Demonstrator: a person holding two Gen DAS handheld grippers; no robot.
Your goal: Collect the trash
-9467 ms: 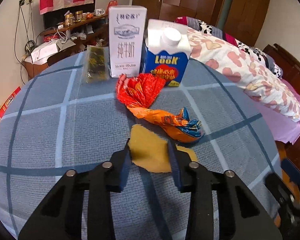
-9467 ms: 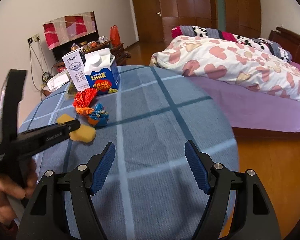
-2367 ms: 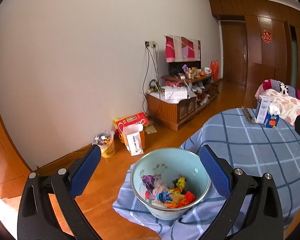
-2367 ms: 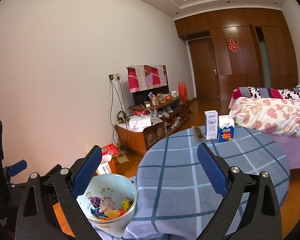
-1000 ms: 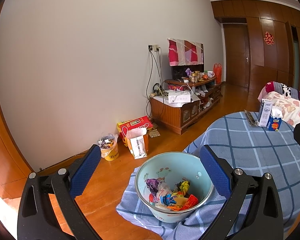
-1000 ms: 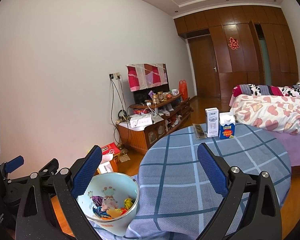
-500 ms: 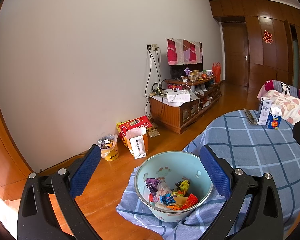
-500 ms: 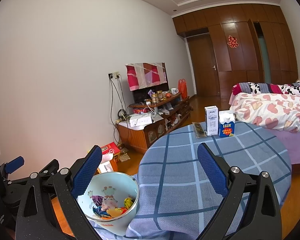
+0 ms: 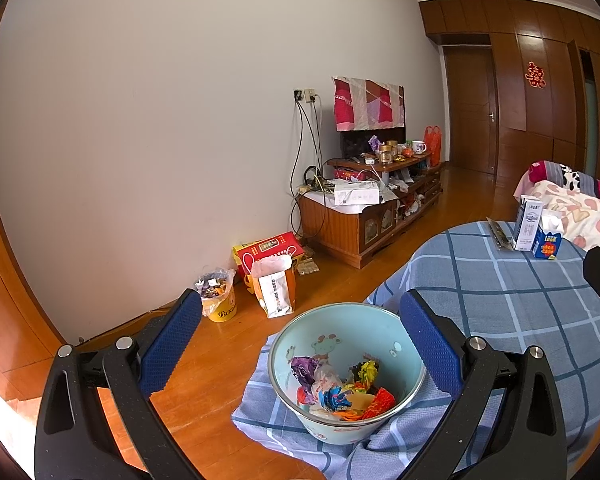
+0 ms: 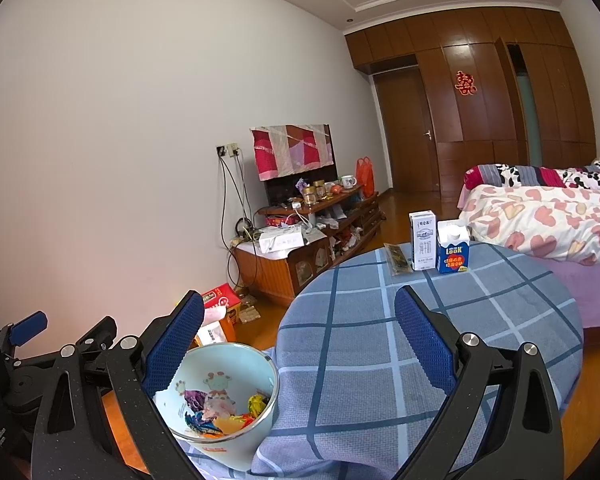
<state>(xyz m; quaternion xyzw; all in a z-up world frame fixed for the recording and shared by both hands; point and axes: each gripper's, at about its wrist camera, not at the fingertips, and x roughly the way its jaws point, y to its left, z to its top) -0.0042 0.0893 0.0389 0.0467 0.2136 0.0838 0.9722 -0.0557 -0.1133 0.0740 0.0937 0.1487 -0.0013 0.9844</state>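
Trash point(image 9: 342, 390): crumpled wrappers lie heaped in the pale blue bowl point(image 9: 408, 390) at the near edge of the counter point(image 10: 440, 320), on a fold of checked cloth point(image 9: 268, 412) that hangs over the floor.

Left tongs point(image 9: 300, 344) and right tongs point(image 10: 296, 338) both spread wide, holding nothing.

Risks:
- Bowl sits on draped cloth; a tug or nudge could tip it off.
- Sachet point(image 10: 397, 260) and two cartons point(image 10: 440, 246) remain far across; a hasty reach may topple the cartons.
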